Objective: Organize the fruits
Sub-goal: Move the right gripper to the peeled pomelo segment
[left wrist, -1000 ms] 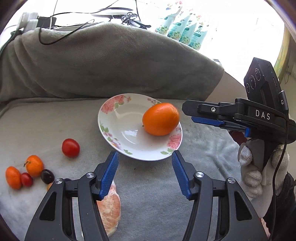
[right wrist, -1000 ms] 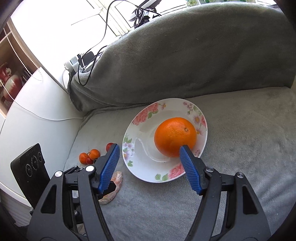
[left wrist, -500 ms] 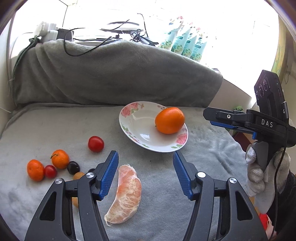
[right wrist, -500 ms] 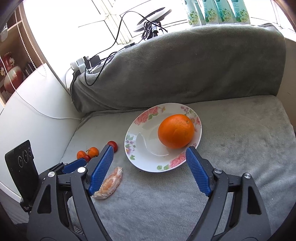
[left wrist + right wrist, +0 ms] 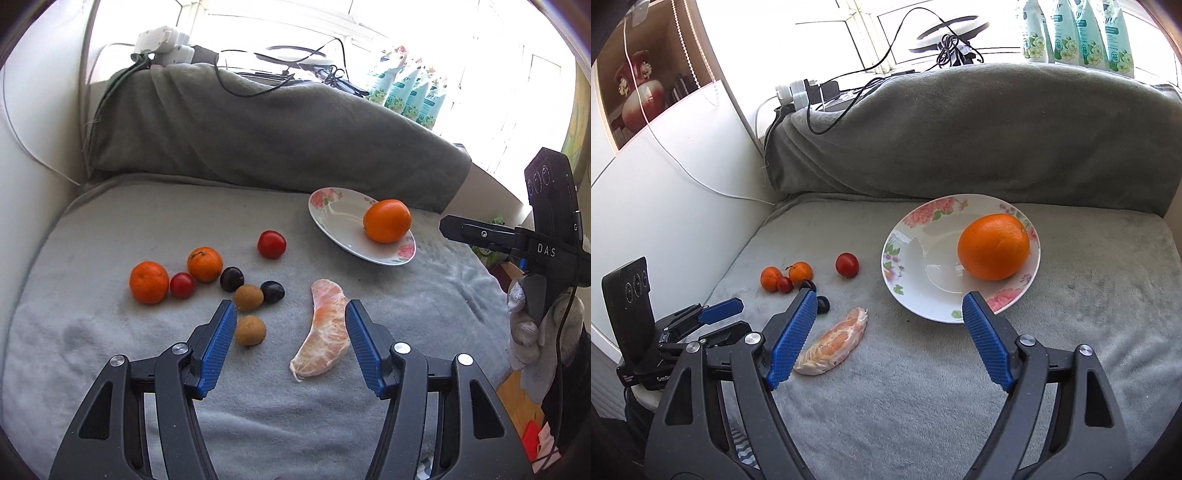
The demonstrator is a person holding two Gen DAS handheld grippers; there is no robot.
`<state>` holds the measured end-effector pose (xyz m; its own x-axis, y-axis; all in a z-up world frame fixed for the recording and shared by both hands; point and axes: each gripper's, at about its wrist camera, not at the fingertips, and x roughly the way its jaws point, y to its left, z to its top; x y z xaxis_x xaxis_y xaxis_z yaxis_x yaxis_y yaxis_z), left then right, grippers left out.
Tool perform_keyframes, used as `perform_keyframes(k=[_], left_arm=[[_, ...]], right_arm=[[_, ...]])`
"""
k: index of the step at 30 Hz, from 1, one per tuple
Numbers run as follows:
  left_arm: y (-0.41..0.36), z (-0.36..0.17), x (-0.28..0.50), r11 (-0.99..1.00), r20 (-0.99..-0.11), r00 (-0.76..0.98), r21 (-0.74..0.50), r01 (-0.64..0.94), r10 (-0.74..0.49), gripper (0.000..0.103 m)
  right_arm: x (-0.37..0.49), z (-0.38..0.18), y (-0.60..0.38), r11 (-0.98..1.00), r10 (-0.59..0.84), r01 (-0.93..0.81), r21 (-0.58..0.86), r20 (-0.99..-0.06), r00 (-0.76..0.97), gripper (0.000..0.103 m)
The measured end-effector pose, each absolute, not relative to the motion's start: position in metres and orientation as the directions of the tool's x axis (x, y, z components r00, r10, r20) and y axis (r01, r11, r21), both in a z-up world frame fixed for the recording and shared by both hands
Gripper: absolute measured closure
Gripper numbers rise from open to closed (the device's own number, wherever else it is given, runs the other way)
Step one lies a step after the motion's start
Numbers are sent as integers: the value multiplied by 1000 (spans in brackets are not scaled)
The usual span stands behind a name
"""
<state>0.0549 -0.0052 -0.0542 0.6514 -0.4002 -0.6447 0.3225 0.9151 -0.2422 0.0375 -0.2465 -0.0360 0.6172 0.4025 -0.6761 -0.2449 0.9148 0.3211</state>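
Observation:
A floral plate (image 5: pixel 332 225) (image 5: pixel 905 258) on the grey blanket holds one large orange (image 5: pixel 386 220) (image 5: pixel 993 246). A peeled citrus segment (image 5: pixel 325 334) (image 5: pixel 834 341) lies in front of it. To the left lie two small tangerines (image 5: pixel 149 282) (image 5: pixel 205 264), two red cherry tomatoes (image 5: pixel 271 244) (image 5: pixel 182 285), two dark grapes (image 5: pixel 232 279) and two brown longans (image 5: pixel 250 329). My left gripper (image 5: pixel 291 345) is open and empty, low over the segment and a longan. My right gripper (image 5: pixel 886 336) is open and empty, held above the blanket before the plate.
A blanket-covered ridge (image 5: pixel 277 129) runs along the back, with cables and a power strip (image 5: pixel 166 42) on the sill and several teal pouches (image 5: pixel 406 92). A white wall (image 5: pixel 665 184) borders the left. The blanket's edge drops off at the right (image 5: pixel 491 295).
Both grippers have pulled back and up from the plate. The left view has swung left, so the whole group of small fruit and the segment now show. Both stay open.

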Motion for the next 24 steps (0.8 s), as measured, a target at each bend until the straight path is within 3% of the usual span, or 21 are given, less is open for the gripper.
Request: perform_keyframes(k=[13, 24], left_arm=[[16, -73, 48, 917, -664, 632, -287, 278, -399, 42], [9, -89, 45, 885, -675, 571, -345, 314, -466, 43]], right_arm=[[39, -66, -216, 903, 429, -266, 337, -736, 524, 19], [51, -97, -197, 879, 477, -258, 402, -771, 422, 20]])
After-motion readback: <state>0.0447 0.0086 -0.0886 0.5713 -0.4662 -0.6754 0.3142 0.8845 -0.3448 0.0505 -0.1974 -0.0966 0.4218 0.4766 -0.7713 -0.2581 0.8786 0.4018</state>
